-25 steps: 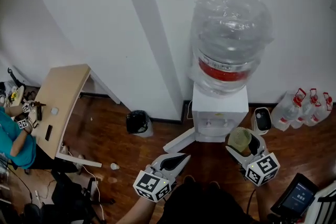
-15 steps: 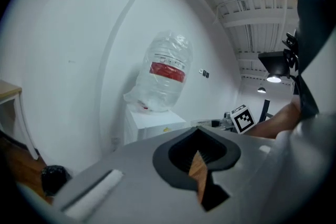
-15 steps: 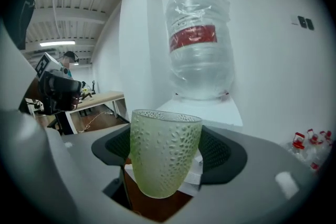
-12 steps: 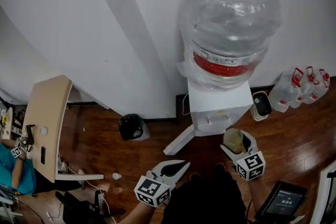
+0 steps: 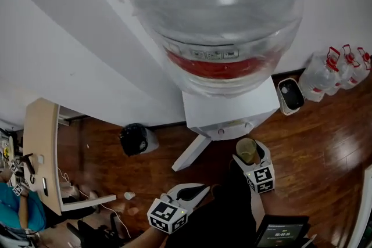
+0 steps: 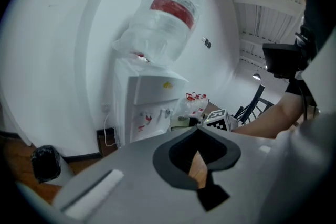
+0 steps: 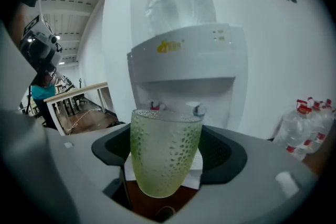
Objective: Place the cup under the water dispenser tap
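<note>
The cup (image 7: 165,152), pale green and dimpled, stands upright between the fingers of our right gripper (image 7: 169,176), pinched at its sides. It is just in front of the water dispenser (image 7: 184,60) and, as far as we can judge, not yet inside the recess.

Two taps show over the rim, one red-marked (image 7: 154,106) and one blue-marked (image 7: 198,109). To do this step well we should settle on one tap, keep the cup level, and move it straight in so the rim passes below the spout without touching. The mouth should end up centred beneath the tap before we lower the cup. We cannot see the drip tray from here, so we should go down gently and loosen our grip only once the base feels seated.

Our left gripper (image 5: 195,190) hangs low and well apart from the dispenser, its fingers pressed together with nothing between them.

The dispenser stands on a dark wooden floor (image 5: 325,136) against a white wall, with the big bottle (image 5: 221,9) on top. Spare jugs (image 5: 343,67) sit to its right and a black-bagged bin (image 5: 135,138) to its left. Farther left is a table (image 5: 40,154) with a person (image 5: 14,212) beside it.
</note>
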Demonstrator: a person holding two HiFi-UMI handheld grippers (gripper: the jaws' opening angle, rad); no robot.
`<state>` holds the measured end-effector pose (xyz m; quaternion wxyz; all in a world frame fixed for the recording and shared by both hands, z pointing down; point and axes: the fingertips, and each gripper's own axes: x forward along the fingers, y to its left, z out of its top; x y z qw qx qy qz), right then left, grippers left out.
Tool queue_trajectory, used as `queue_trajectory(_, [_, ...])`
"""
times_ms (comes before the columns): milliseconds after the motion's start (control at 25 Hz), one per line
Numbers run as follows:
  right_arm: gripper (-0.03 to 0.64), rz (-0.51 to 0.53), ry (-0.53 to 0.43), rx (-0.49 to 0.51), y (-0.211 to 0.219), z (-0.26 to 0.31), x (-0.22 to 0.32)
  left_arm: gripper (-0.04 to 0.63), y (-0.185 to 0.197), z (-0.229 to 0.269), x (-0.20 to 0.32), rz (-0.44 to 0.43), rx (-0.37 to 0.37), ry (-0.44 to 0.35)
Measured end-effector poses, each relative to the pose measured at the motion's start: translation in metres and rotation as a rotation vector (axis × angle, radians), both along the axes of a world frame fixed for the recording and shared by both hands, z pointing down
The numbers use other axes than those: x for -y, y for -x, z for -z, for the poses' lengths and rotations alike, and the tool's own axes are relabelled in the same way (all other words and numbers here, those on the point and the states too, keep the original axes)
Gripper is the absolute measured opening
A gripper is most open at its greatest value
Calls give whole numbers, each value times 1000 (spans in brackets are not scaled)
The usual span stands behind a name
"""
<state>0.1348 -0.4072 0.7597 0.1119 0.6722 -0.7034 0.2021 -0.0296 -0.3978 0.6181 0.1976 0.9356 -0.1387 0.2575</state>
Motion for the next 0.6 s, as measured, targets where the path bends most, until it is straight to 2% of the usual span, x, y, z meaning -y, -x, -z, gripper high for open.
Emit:
queue_trajectory(240, [380, -81, 20, 32, -20, -55, 7, 3, -8, -77, 28, 128, 71, 109])
queue_trajectory(400, [380, -87, 8, 44, -26, -75, 12, 3, -12, -106, 34, 149, 99, 141])
queue_trajectory(600, [380, -33, -20, -28, -31, -103, 36, 3, -23, -136, 35, 112, 109, 134])
